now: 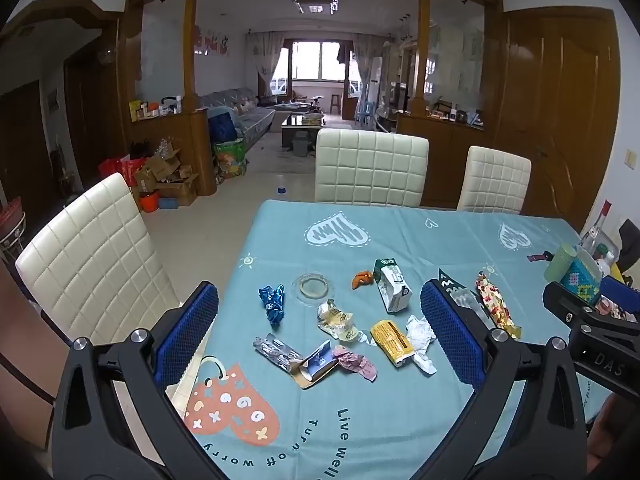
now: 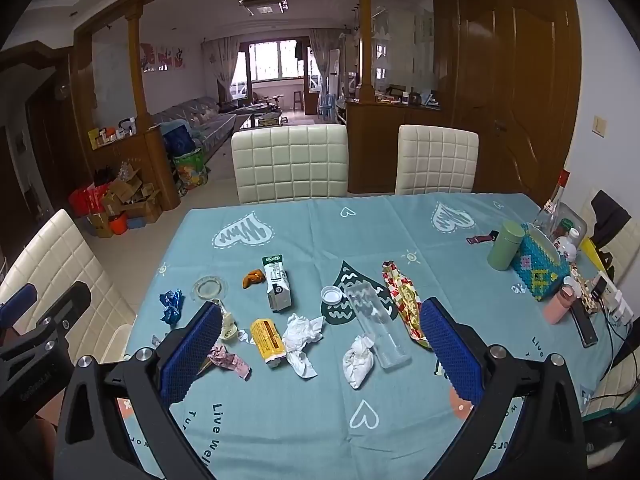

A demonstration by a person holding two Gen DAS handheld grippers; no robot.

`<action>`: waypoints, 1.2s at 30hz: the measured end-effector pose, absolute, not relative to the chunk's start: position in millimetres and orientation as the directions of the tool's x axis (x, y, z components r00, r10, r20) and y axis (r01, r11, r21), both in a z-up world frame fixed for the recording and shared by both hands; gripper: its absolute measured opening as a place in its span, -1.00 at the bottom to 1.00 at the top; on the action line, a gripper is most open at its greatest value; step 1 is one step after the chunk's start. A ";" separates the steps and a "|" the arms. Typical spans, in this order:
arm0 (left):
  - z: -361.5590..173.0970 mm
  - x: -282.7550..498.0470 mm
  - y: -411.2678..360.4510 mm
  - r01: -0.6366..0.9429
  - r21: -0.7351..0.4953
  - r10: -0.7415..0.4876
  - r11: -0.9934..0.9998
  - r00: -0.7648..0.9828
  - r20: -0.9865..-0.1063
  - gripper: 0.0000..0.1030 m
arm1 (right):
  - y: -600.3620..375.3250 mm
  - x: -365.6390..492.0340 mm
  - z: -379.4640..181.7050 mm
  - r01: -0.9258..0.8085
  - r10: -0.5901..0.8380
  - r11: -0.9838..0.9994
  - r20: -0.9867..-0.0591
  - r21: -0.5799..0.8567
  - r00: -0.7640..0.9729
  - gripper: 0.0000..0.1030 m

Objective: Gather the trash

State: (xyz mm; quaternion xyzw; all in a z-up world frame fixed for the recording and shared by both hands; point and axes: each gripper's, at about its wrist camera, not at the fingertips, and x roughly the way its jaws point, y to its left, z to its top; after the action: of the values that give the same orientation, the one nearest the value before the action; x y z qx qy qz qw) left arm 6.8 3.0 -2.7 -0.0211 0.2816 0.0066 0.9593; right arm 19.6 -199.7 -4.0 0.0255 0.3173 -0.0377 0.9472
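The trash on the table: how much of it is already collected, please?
Done: nothing visible; no bin or bag appears in either view. In hand: nothing. The left gripper and right gripper are both open and empty above the tablecloth. Left: everything, including the milk carton, blue wrapper, yellow packet, crumpled tissue and red-gold wrapper.

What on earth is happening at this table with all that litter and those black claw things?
A person holds two hand-held grippers over a table with a light blue tablecloth, about to collect trash. The left gripper and the right gripper are both wide open and hold nothing. Scattered on the cloth lie a green and white milk carton, a yellow crushed packet, crumpled white tissue, a blue foil wrapper and a clear plastic container. Nothing looks picked up yet.
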 end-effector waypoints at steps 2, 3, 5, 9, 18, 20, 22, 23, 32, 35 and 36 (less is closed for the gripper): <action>-2.9 6.8 3.4 -0.024 -0.037 0.000 0.999 0.842 -0.540 0.93 | -199.5 20.2 -4.0 0.088 -0.055 0.996 -0.603 0.025 0.796 0.88; -2.9 7.2 3.6 -0.023 -0.036 0.000 0.999 0.842 -0.540 0.93 | -199.5 20.3 -4.0 0.087 -0.053 0.996 -0.603 0.026 0.796 0.88; -2.6 7.2 3.1 -0.023 -0.034 0.001 0.999 0.842 -0.540 0.93 | -199.3 20.4 -5.0 0.086 -0.053 0.996 -0.603 0.026 0.796 0.88; -3.3 9.0 3.3 -0.018 -0.031 -0.001 0.999 0.840 -0.542 0.93 | -198.7 21.4 -5.2 0.088 -0.054 0.996 -0.604 0.026 0.795 0.88; -5.1 9.8 4.2 -0.018 -0.031 -0.002 0.999 0.839 -0.544 0.93 | -198.5 22.3 -5.8 0.088 -0.054 0.996 -0.605 0.027 0.794 0.88; -6.5 10.2 4.2 -0.017 -0.031 -0.003 0.999 0.837 -0.547 0.93 | -198.4 22.4 -5.9 0.088 -0.054 0.996 -0.605 0.027 0.794 0.88; -7.2 11.1 4.6 -0.017 -0.029 -0.002 0.999 0.835 -0.551 0.93 | -198.5 22.3 -5.6 0.088 -0.054 0.996 -0.605 0.027 0.794 0.88; -7.6 11.8 4.3 -0.016 -0.028 -0.002 0.999 0.834 -0.552 0.93 | -198.4 22.5 -5.4 0.088 -0.053 0.996 -0.606 0.027 0.793 0.88; -9.0 12.5 4.6 -0.017 -0.029 -0.002 0.999 0.833 -0.554 0.93 | -198.4 25.7 -11.4 0.086 -0.052 0.996 -0.609 0.026 0.792 0.88; -10.2 13.7 4.3 -0.015 -0.029 -0.004 0.999 0.831 -0.556 0.93 | -199.1 27.0 -11.9 0.088 -0.054 0.996 -0.610 0.026 0.791 0.88; -10.3 13.9 4.5 -0.015 -0.029 -0.004 0.999 0.831 -0.557 0.93 | -198.9 27.0 -11.2 0.086 -0.052 0.996 -0.610 0.026 0.791 0.88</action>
State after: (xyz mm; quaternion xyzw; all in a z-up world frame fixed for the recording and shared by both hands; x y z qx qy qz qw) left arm 13.9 4.5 -10.3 -0.0162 0.2910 0.0028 0.9566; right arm 27.0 -198.9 -11.2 0.0264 0.3214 -0.0366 0.9459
